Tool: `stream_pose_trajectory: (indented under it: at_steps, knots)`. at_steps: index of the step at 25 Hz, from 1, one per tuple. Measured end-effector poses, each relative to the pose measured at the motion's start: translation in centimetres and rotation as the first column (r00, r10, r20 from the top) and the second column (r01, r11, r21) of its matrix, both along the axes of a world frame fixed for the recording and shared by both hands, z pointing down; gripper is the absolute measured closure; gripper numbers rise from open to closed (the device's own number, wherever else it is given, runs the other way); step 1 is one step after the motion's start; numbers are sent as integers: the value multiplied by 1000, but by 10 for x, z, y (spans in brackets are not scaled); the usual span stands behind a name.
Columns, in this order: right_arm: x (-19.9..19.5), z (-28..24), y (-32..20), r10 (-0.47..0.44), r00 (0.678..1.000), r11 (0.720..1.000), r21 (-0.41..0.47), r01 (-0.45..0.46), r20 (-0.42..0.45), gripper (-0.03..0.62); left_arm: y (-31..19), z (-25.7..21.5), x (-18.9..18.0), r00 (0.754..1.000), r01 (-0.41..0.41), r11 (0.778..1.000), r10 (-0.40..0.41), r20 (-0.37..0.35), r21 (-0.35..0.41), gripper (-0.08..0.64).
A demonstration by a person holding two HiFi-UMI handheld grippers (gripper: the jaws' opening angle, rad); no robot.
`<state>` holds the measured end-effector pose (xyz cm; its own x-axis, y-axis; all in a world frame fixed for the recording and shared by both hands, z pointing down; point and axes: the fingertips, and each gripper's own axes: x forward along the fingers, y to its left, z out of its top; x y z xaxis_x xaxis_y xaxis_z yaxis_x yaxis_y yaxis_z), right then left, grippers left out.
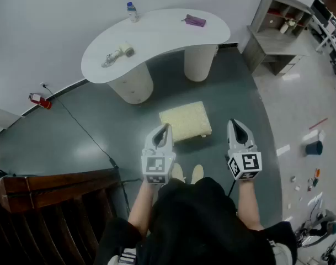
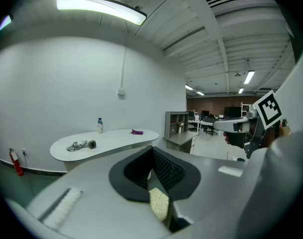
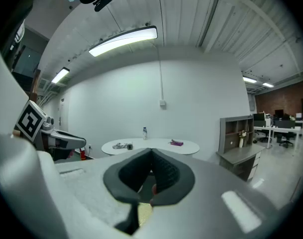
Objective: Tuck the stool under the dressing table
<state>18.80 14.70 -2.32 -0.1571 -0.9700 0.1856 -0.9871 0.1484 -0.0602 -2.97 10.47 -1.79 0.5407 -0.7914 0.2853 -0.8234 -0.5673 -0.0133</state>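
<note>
The stool [image 1: 185, 121] stood on the floor just in front of the table [image 1: 156, 37], not under it. Farther from the table, the left gripper [image 1: 165, 128] and right gripper [image 1: 234, 124] hovered, both clenched, holding nothing.

One stool [image 1: 185, 121], one dressing table [image 1: 168, 29] (one bottle [image 1: 132, 11] on it), one shelf unit [image 1: 257, 51], two hand-held grippers [image 1: 166, 129] [image 1: 234, 125].

Green floor [image 1: 85, 131], white wall [image 1: 41, 21], grey shelves [image 1: 275, 35]
</note>
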Motion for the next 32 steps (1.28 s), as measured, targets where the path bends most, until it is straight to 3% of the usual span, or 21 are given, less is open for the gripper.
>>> stream_pose_trajectory:
  at_steps: [9,19,32]
  knots:
    - [17,4,0,-11,999,1000,-13,11,37,591,5,4,15,1000,21,1000,-21,-7,-7,554]
    - [32,25,-8,-111,994,992,-52,112,20,591,6,19,28,992,120,992,-121,-28,-38,554]
    - [9,65,-62,-196,979,971,-128,200,49,591,-31,62,-4,974,227,969,-227,5,-101,554]
